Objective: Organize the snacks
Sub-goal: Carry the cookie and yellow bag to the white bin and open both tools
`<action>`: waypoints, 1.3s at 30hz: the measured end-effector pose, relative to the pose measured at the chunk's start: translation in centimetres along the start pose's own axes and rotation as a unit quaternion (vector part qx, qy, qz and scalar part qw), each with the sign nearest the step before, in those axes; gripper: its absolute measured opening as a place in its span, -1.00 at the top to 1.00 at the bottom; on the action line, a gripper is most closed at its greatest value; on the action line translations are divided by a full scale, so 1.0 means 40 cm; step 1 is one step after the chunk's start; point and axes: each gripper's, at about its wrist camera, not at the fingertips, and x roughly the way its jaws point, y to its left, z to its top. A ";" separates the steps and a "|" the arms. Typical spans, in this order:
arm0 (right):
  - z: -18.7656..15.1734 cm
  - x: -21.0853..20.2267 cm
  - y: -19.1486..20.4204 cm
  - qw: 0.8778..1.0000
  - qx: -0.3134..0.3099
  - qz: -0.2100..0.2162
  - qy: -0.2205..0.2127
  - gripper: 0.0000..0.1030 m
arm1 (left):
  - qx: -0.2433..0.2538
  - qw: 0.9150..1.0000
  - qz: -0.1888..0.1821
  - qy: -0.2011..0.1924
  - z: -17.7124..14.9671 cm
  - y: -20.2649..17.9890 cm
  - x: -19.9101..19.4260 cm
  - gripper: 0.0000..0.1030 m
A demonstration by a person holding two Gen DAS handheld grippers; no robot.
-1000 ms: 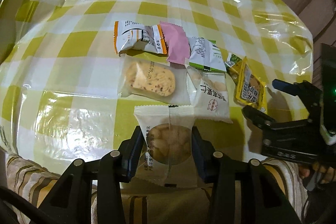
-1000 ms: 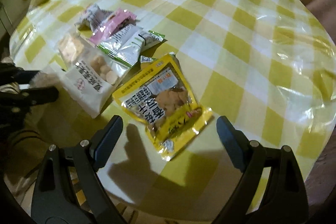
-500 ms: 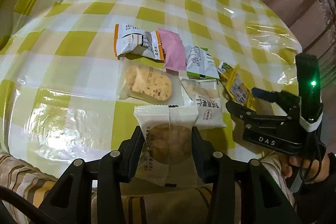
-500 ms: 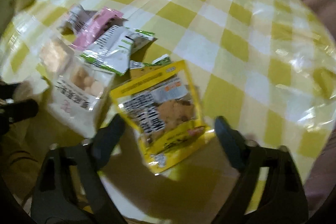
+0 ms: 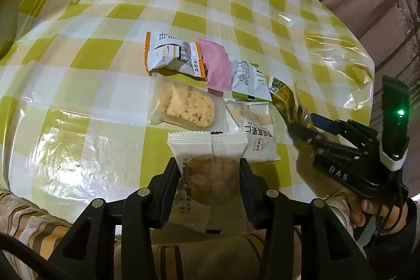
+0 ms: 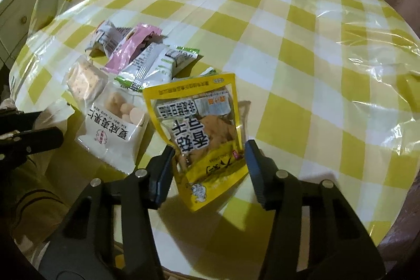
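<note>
Left gripper (image 5: 210, 175) clamps a white biscuit packet (image 5: 208, 162); right gripper (image 6: 210, 159), jaws just closing, pinches the yellow pouch (image 6: 202, 127)

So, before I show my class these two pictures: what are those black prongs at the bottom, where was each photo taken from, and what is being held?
No robot: a person holds two hand tools with a camera on each, looking along the fingers. In the left view, the left gripper clamps a white cookie packet. In the right view, the right gripper, whose jaws have just been closing, pinches a yellow snack pouch. More snack packets lie on the checked tablecloth.
</note>
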 end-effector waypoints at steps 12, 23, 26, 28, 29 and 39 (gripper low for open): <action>-0.036 -0.066 -0.041 0.998 0.051 0.006 -0.024 0.09 | 0.000 1.000 0.002 -0.015 -0.007 -0.006 -0.019 0.13; -0.109 -0.144 -0.080 0.994 0.098 -0.016 -0.036 0.09 | 0.026 0.999 0.014 -0.037 -0.021 -0.053 -0.059 0.13; -0.134 -0.170 -0.091 0.993 0.107 -0.027 -0.042 0.09 | 0.035 0.999 0.013 -0.038 -0.031 -0.077 -0.065 0.13; -0.150 -0.184 -0.099 0.992 0.113 -0.033 -0.044 0.09 | 0.041 0.998 0.013 -0.039 -0.038 -0.095 -0.069 0.13; -0.158 -0.191 -0.103 0.992 0.117 -0.034 -0.045 0.09 | 0.044 0.998 0.012 -0.040 -0.041 -0.103 -0.072 0.13; -0.262 -0.263 -0.161 0.984 0.163 -0.036 -0.058 0.09 | 0.075 0.996 0.006 -0.046 -0.067 -0.217 -0.083 0.13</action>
